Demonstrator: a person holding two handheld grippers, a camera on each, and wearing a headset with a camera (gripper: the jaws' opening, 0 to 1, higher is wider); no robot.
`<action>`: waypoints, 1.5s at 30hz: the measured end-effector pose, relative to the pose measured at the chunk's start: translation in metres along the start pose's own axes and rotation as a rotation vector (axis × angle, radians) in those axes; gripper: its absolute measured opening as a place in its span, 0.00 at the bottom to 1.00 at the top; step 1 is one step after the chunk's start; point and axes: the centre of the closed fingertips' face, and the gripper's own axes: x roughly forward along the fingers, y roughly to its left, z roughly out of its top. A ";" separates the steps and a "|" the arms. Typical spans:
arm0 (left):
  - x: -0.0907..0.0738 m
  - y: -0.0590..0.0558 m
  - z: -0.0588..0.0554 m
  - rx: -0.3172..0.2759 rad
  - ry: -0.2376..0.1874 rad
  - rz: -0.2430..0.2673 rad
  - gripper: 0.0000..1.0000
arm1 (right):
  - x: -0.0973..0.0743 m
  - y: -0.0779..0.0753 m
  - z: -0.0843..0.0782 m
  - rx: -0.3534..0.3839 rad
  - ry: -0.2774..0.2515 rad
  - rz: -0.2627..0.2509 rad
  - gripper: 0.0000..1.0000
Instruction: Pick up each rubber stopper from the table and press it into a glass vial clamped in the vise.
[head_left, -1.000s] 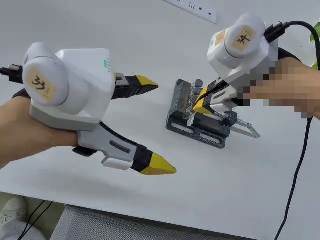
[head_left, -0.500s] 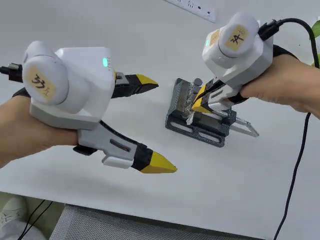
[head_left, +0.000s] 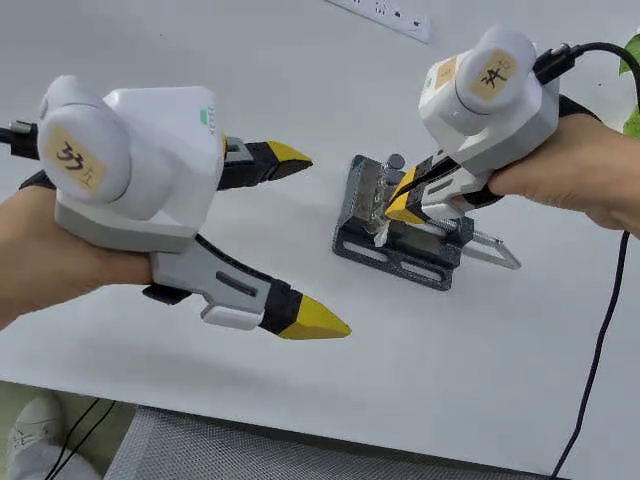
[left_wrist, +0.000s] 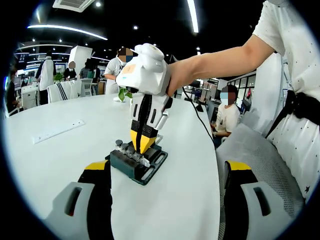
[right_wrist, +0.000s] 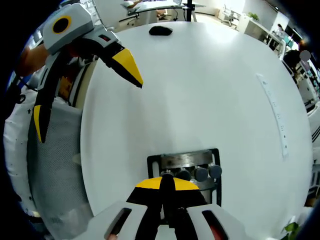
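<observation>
From the head view, the left tool (head_left: 305, 238) hangs above the white worktop (head_left: 300, 80) near its front edge, jaws spread wide and holding nothing. The right tool (head_left: 398, 208) points down onto the vise (head_left: 390, 258), which stands well in from the front edge, towards the right side. Its yellow tips are drawn together over the clamped glass vials (head_left: 380, 222), and a grey rubber stopper (head_left: 397, 162) shows just behind them. In the left gripper view, the left tool (left_wrist: 166, 167) frames the vise (left_wrist: 150, 172) between its wide-set jaws, with the right tool (left_wrist: 142, 144) upright on it. In the right gripper view, the right tool (right_wrist: 167, 184) is pinched nearly closed at the row of stoppers (right_wrist: 201, 174) seated along the vise (right_wrist: 185, 161). I cannot tell whether anything sits between the tips.
</observation>
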 end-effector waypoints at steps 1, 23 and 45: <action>0.000 0.000 0.001 0.000 0.000 0.001 0.93 | -0.001 0.000 0.000 0.002 -0.006 0.000 0.02; -0.005 0.009 0.009 0.024 0.017 0.029 0.98 | -0.043 -0.005 -0.006 0.107 -0.179 -0.070 0.14; -0.013 0.022 0.011 0.077 0.055 0.069 0.99 | -0.076 0.017 -0.059 0.274 -0.444 -0.139 0.47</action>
